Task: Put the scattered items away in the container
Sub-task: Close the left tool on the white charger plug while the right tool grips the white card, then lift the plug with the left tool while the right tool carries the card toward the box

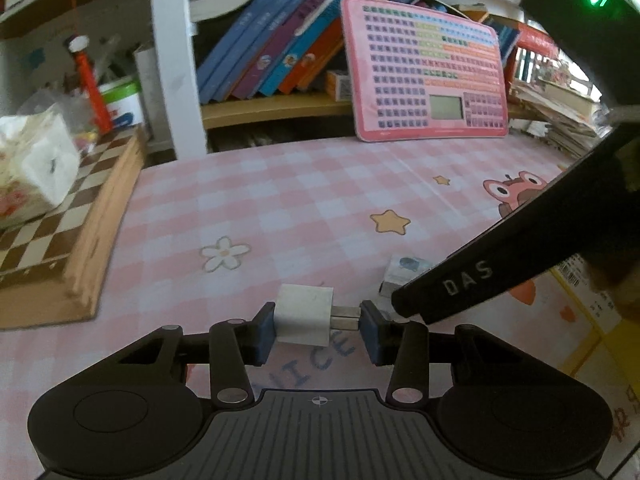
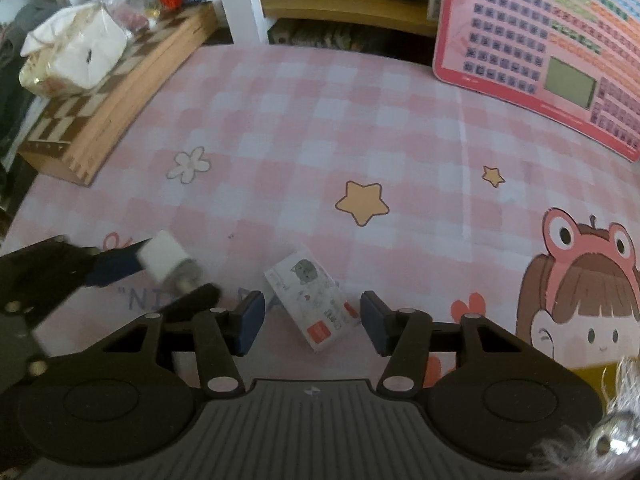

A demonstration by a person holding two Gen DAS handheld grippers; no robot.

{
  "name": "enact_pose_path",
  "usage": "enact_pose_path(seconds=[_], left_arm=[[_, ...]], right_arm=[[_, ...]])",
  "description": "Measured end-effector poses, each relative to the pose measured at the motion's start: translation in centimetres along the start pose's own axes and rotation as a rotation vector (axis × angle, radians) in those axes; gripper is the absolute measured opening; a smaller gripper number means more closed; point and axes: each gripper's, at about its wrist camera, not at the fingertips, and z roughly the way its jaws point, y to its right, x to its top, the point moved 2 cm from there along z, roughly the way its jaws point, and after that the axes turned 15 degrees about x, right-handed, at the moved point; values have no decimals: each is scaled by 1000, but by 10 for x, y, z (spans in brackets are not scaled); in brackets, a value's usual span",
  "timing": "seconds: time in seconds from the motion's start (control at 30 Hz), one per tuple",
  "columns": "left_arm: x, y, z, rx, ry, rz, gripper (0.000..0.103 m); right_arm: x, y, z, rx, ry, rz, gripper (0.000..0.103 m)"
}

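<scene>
My left gripper is shut on a white plug adapter, one pad on its body and the other on its metal prongs, just above the pink checked mat. The same adapter shows blurred in the right wrist view, held at the left. A small white eraser box with a grey cat picture lies flat on the mat. My right gripper is open, its blue pads either side of the box and apart from it. The box also shows in the left wrist view, partly hidden by the right gripper's black body.
A wooden chessboard box with a tissue pack on it stands at the left. A pink learning tablet leans on the bookshelf behind. A yellow box sits at the right edge.
</scene>
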Motion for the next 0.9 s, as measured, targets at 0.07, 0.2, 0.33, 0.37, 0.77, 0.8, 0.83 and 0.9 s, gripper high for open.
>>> enact_pose_path(seconds=[0.07,0.2,0.33,0.37,0.77,0.8,0.83,0.9], left_arm=[[-2,-7,-4,-4,-5,-32,42],[-5,-15,-12,1,-8,-56,42],[-7,-19,-20,8,-3,-60,42],[-7,-20,-23,9,2,-63,42],[-9,-24,-75,13,87,-76,42],[-11,-23,-80,13,90,-75,42],[-12,-23,-85,11,93,-74,42],[-16,-23,-96,2,96,-70,42]], right_arm=[[2,-2,2,-11,-2,-40,44],[2,-5,2,-16,-4,-100,30],[-2,-7,-1,12,4,-95,29],[-3,-8,-4,18,13,-93,29],[-21,-34,-57,87,125,-106,29],[-25,-36,-63,95,134,-106,29],[-29,-38,-68,101,140,-107,29],[-38,-42,-77,112,151,-106,29]])
